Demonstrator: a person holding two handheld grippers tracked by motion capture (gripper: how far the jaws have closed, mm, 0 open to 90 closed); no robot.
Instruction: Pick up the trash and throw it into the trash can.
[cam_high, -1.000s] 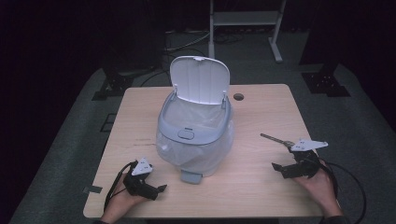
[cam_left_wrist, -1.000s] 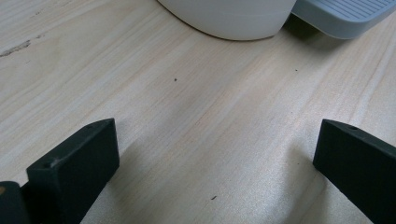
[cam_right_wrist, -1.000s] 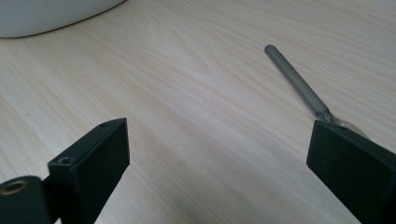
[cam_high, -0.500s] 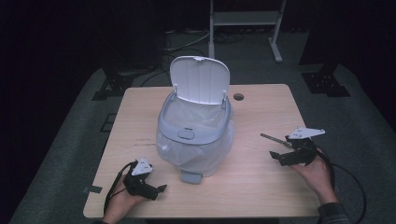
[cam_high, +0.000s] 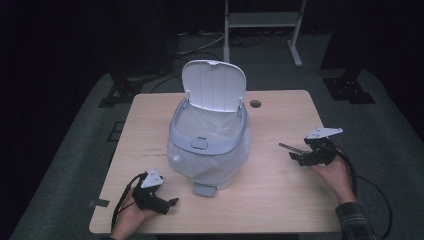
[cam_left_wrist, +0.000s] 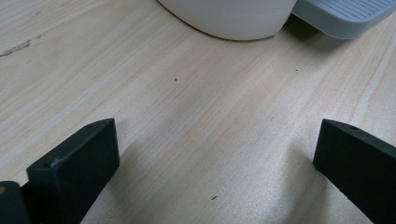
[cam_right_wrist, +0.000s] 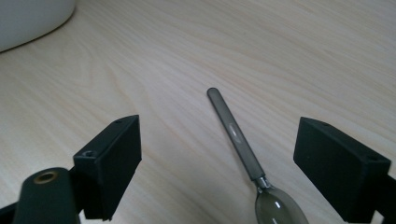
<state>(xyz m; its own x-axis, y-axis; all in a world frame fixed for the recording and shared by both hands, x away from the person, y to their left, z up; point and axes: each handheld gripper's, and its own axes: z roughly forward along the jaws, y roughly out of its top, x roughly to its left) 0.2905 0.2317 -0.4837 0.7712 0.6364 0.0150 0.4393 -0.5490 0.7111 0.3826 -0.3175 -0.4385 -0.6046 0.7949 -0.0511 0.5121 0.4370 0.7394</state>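
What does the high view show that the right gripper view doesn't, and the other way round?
The high view takes in the whole pedal bin with its lid up, the left gripper resting near the table's front edge, and both of the person's hands.

The right gripper view shows the spoon close up: a dark handle pointing away and a shiny bowl lying between the wide-open jaws, touching neither.

Both show the wooden table, the right gripper, whose jaws have just been closing a little, the spoon and some of the bin.
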